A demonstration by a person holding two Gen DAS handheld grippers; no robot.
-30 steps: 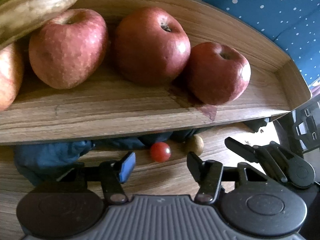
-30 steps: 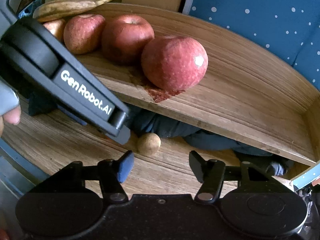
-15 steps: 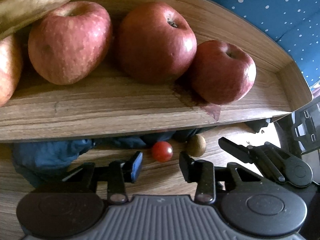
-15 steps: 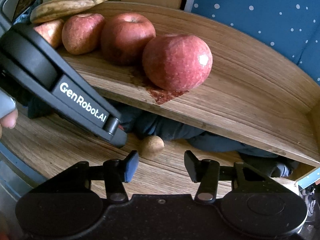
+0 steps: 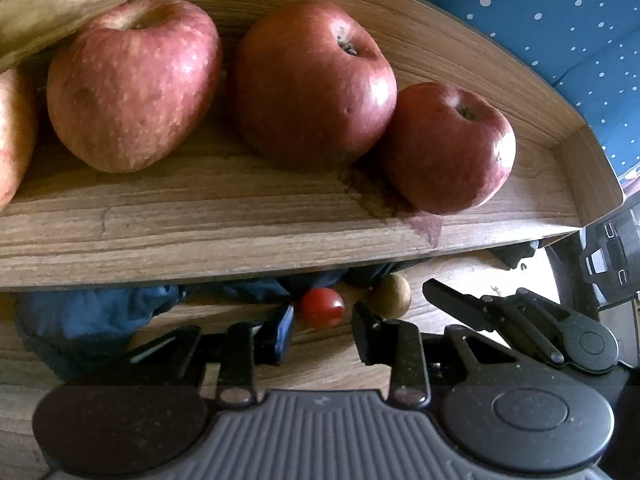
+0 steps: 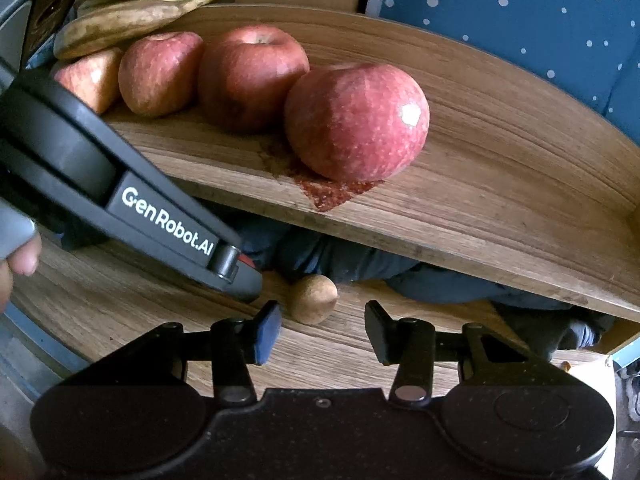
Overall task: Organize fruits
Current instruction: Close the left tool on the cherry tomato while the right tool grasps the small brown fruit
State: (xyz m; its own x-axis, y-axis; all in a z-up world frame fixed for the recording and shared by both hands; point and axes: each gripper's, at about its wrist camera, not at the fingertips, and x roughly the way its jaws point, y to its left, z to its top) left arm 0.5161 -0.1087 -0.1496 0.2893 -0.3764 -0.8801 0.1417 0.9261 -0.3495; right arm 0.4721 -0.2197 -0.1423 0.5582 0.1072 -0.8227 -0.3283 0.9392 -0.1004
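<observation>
Left wrist view: the step in hand is judged to be the pick of the cherry tomato (image 5: 322, 307), which lies on the lower board just below the front edge of the wooden tray (image 5: 224, 236). The left gripper (image 5: 322, 330) is closing; its jaws flank the tomato, but pad contact is not visible. The next move calls for finishing the closure gently, since the fruit likely bruises. The brown round fruit (image 5: 391, 295) sits just right of the tomato. Three apples (image 5: 316, 80) rest in the tray above. Right wrist view: the right gripper (image 6: 320, 330) is closing, jaws spread, nothing between them; the brown fruit (image 6: 314, 298) lies just beyond the fingertips, below the tray edge (image 6: 400, 236). The left gripper's body (image 6: 168, 224) hides the tomato almost entirely. Bananas (image 6: 140, 16) are cut off at the top.
</observation>
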